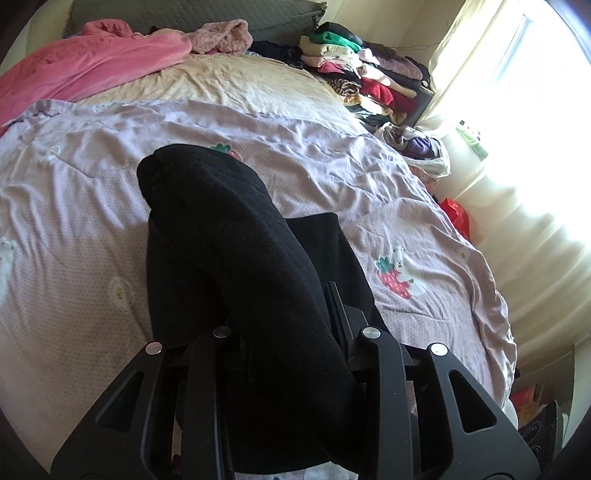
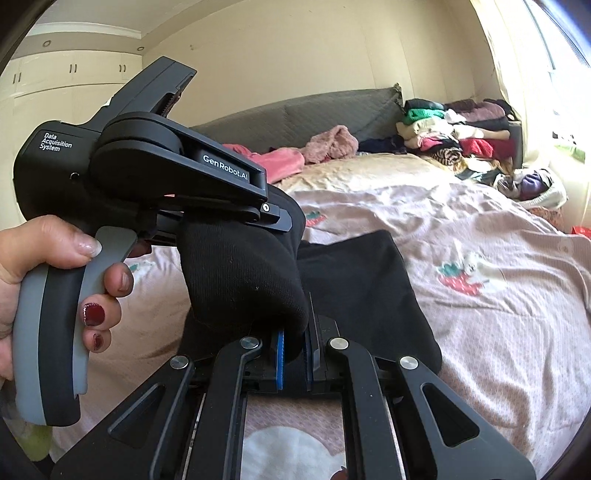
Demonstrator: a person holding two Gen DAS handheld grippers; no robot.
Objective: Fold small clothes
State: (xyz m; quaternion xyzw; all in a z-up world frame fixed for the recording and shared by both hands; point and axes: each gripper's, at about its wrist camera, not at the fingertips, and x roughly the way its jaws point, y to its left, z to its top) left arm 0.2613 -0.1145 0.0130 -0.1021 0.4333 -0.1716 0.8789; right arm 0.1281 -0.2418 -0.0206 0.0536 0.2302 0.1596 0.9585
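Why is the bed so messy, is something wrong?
Nothing is broken or spilled. The clothes pile at the bed's far corner leans untidily, and a pink blanket lies crumpled by the headboard. The black garment is just being folded.

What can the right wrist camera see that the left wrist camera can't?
Only the right wrist view shows a hand holding the left gripper from the side, white cupboards, and the right gripper shut on the black garment. Only the left wrist view shows a red bag beside the bed. Both show the black garment, the strawberry-print bedspread and the pile of folded clothes.
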